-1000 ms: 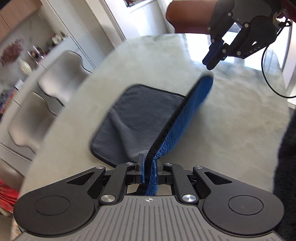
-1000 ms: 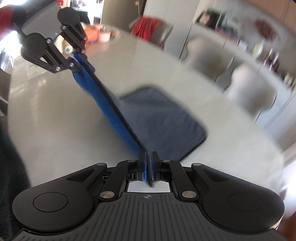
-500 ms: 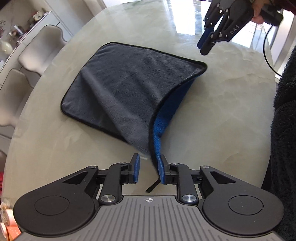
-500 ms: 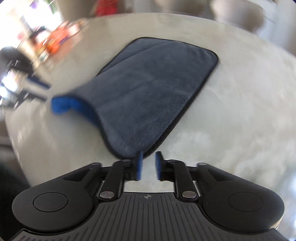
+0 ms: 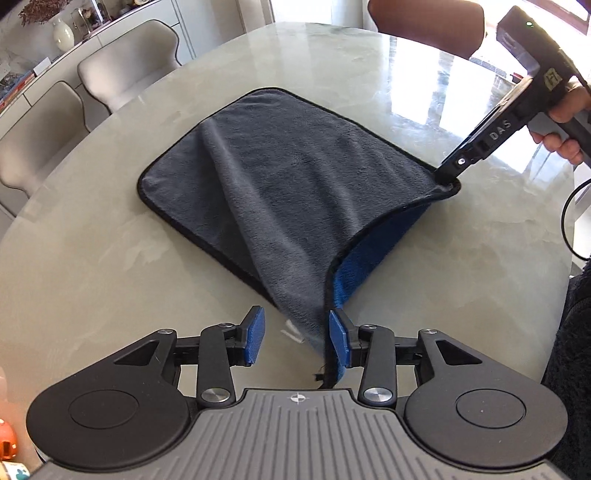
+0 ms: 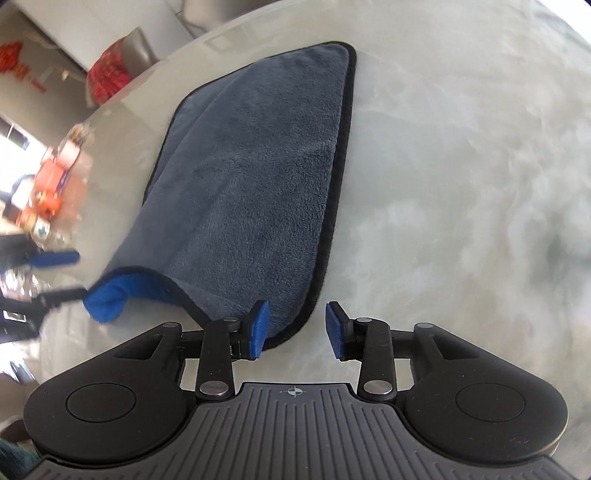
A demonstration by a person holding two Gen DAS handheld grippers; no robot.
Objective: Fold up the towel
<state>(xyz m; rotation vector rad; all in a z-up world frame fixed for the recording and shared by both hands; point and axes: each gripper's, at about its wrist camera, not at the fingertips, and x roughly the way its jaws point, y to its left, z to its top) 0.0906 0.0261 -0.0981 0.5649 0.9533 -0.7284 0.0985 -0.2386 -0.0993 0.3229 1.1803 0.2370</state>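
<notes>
A grey towel (image 5: 280,177) with a blue underside lies folded in half on the marble table (image 5: 92,266). My left gripper (image 5: 295,338) hovers at the towel's near corner and its jaws are opening. The corner hangs loose between them, against the right pad (image 5: 338,341), with blue showing along the lifted edge. In the right wrist view the towel (image 6: 251,177) lies flat. My right gripper (image 6: 297,332) is also opening, and the towel's near corner lies by its left pad (image 6: 258,328) without being pinched. From the left wrist view the right gripper (image 5: 448,177) tips down at the towel's far right corner.
Pale chairs (image 5: 125,70) stand along the table's far left, and a brown chair (image 5: 424,22) at the far end. A person's hand (image 5: 565,125) holds the right gripper, with a cable (image 5: 569,221) and dark fleece sleeve (image 5: 576,332) at right. Orange items (image 6: 51,177) sit near the table's edge.
Both grippers were shut on the raised towel edge. They have come down and opened, and the top layer now lies over the lower one. The right gripper has rolled.
</notes>
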